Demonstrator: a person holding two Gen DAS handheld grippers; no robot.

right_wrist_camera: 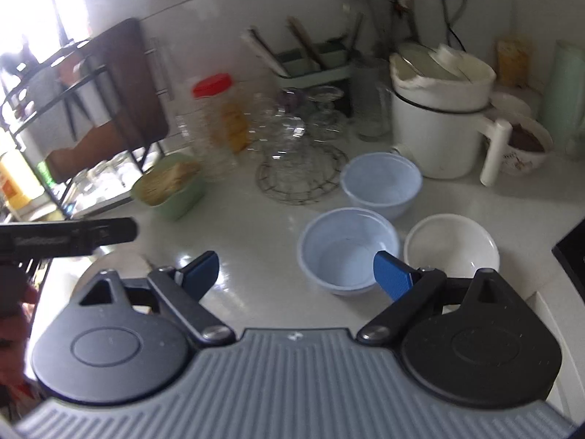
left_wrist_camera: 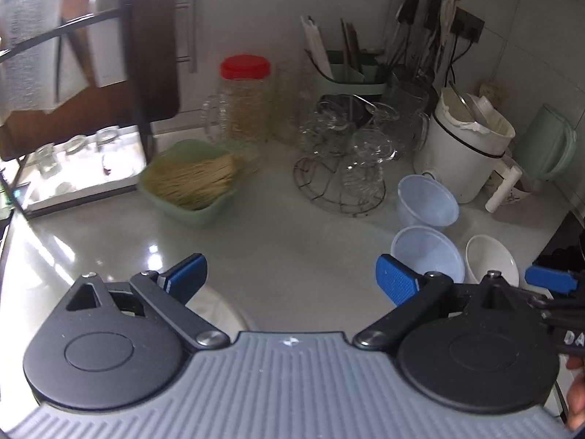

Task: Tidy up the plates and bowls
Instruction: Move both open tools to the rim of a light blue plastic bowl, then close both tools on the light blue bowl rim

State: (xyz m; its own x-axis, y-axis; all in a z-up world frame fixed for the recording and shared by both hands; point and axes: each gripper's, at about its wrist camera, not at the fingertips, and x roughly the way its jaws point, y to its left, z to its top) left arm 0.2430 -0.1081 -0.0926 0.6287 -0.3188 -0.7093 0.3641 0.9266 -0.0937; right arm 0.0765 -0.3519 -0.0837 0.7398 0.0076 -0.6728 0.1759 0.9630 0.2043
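Your left tongs (left_wrist_camera: pixel 290 280) are spread wide with nothing between the blue pads, hanging over bare white table (left_wrist_camera: pixel 278 226); a pale round plate edge (left_wrist_camera: pixel 219 311) shows just under the left finger, though I cannot tell how much of it is there. Moving right, your right tongs (right_wrist_camera: pixel 296 274) are also spread and hold nothing. The nearer light-blue plastic bowl (right_wrist_camera: pixel 347 252) lies just ahead and to the right of their centre, its near rim behind the right pad. The second light-blue plastic bowl (right_wrist_camera: pixel 382 183) sits close behind it, and the white ceramic bowl (right_wrist_camera: pixel 451 248) just beside it on the right. All three stand upright. Your right hand is nearer, so I judge that the bowls are its job.
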